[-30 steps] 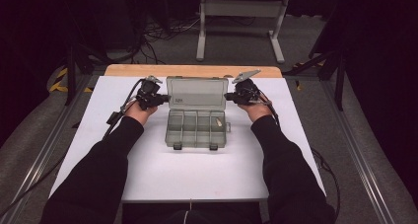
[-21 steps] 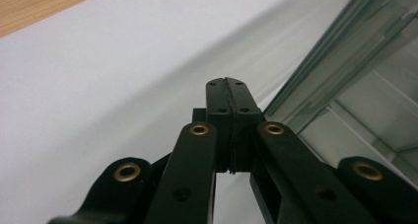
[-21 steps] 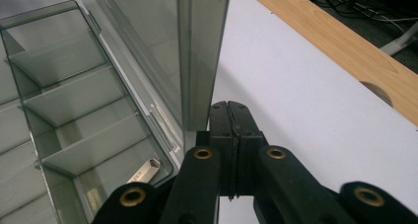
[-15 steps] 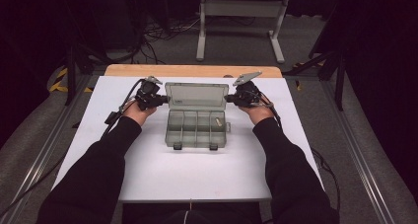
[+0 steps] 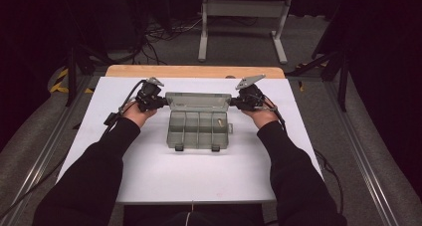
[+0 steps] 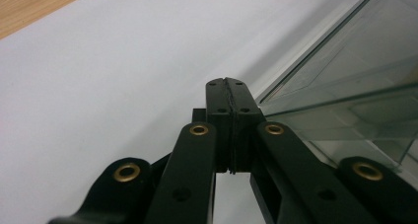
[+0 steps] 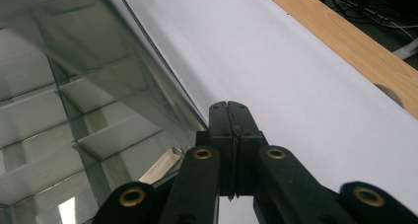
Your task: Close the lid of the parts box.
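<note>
- The person wears long black sleeves [image 5: 94, 171] down to the wrists.
- The left gripper [image 5: 158, 102] is black, with a grey three-cornered plate [image 5: 154, 80] on top and a black cable [image 5: 115, 115] trailing from it.
- The right gripper [image 5: 233, 102] is black too, topped by its own grey plate [image 5: 250, 80].
- Up close, the fingers [image 6: 219, 115] are matte black bars with brass-ringed pivot holes [image 6: 199, 130] and small dark screws [image 7: 220, 134].

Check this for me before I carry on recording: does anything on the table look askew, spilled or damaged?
Nothing stands out. The clear compartment box sits square on the white table with its lid open, one small metal piece inside. The left gripper and right gripper are shut at the lid's ends.
</note>
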The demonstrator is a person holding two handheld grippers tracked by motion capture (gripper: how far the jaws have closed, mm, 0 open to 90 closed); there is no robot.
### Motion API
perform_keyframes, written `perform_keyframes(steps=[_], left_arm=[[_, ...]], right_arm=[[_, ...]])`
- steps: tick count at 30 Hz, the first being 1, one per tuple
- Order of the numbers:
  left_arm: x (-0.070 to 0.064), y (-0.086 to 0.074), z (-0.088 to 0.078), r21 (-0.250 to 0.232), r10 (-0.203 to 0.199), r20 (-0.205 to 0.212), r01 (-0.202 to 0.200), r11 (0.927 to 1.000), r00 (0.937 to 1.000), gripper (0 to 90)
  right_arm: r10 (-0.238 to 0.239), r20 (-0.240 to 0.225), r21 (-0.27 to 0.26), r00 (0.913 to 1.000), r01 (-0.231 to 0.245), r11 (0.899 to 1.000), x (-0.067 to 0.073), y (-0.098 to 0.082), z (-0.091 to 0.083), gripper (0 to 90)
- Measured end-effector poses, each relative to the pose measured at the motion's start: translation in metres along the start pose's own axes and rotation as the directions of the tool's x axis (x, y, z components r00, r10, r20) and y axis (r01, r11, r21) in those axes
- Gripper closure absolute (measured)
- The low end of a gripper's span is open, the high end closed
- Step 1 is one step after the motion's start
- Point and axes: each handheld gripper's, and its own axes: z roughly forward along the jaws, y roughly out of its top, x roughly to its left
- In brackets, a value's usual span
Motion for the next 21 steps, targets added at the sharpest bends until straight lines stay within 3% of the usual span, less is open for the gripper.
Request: perform_keyframes(steps=[9,21], left_arm=[[-0.004,0.0,-0.004,0.021,0.021,0.012,-0.021,0.9996,0.9997,89.7],[-0.01,-0.001,-0.012,0.06,0.085,0.076,-0.09,0.9942,0.9934,89.8]], right_arm=[[-0.007,-0.017,0.005,0.9998,0.007,1.0,0.005,-0.002,-0.003,89.9],[-0.023,-0.056,0.009,0.9982,0.023,1.0,0.015,-0.005,-0.01,89.9]])
